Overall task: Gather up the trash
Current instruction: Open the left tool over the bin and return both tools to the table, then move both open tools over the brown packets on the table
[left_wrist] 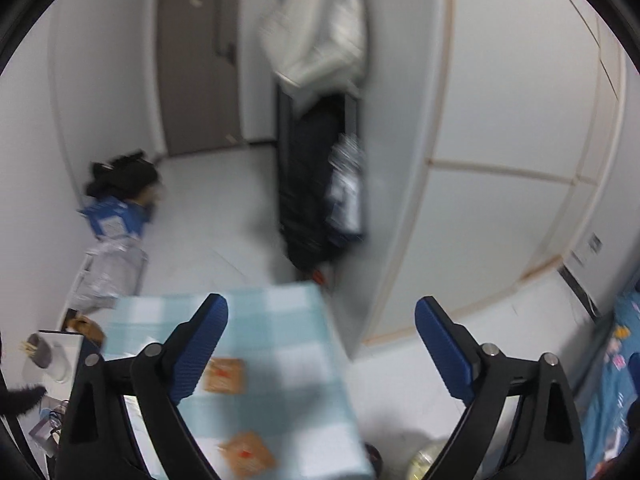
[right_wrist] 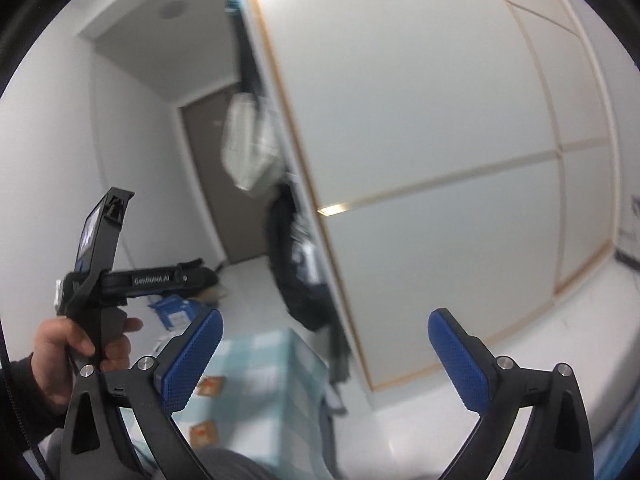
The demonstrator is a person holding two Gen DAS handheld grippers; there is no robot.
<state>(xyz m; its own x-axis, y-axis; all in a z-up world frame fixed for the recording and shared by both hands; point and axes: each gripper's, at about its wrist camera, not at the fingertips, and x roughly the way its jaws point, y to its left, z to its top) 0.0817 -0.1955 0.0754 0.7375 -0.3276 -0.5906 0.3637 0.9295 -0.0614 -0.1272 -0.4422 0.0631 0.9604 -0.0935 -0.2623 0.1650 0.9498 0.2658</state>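
Showing only rightward: hand (right_wrist: 76, 350) gripping left gripper (right_wrist: 108, 276).

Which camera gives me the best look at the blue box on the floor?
The left wrist view: the blue box lies in the open by the wall, its white label visible. In the right wrist view, the box is mostly hidden behind the right gripper's finger.

Brown door (left_wrist: 199, 60), white wardrobe panels (left_wrist: 500, 120), checked tablecloth (left_wrist: 280, 320), hanging pale bags (left_wrist: 316, 28).
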